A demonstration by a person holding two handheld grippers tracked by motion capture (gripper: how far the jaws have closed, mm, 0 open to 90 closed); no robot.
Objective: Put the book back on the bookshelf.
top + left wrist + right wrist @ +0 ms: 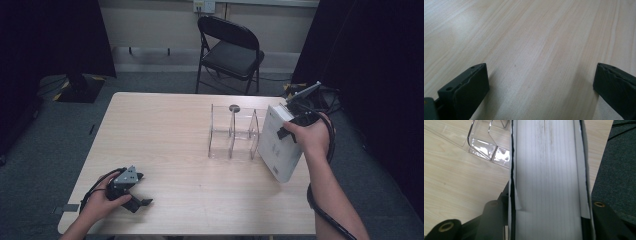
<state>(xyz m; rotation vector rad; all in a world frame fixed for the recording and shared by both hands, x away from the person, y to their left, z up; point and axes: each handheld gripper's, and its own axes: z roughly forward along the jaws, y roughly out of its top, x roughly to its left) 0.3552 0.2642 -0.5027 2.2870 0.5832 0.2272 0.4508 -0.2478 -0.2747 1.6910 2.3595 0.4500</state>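
Nearest to me, at the front corner of the table (pixel 165 125), the left gripper (pixel 143 202) lies low on the wood in the person's left hand (pixel 97 205); its jaws stand wide apart with only bare tabletop between them, so it holds nothing and can give no help if something slips. Further in, on the right side, the right gripper (pixel 287 131) is clamped on a thick white book (pixel 277 142). In the right gripper view the page edges of the book (pixel 546 182) run up between the two black jaws, which press on the covers from both sides. The book hangs tilted, its lower corner close to the table near the right edge, I cannot tell if it touches. It is just beside the clear plastic organizer (pixel 235 132), a divided stand with upright walls, and I think the book is meant to go into one of its slots. The grip is near one end of a heavy book, so I fear it may swing or slide out of the jaws. The organizer is light and nothing steadies it; if the book's corner strikes a divider, the stand may be pushed along the table or tip. The book is also near the table edge, so a slip could send it to the floor. Behind the table, a black folding chair (pixel 230 50) stands well apart and is no danger.
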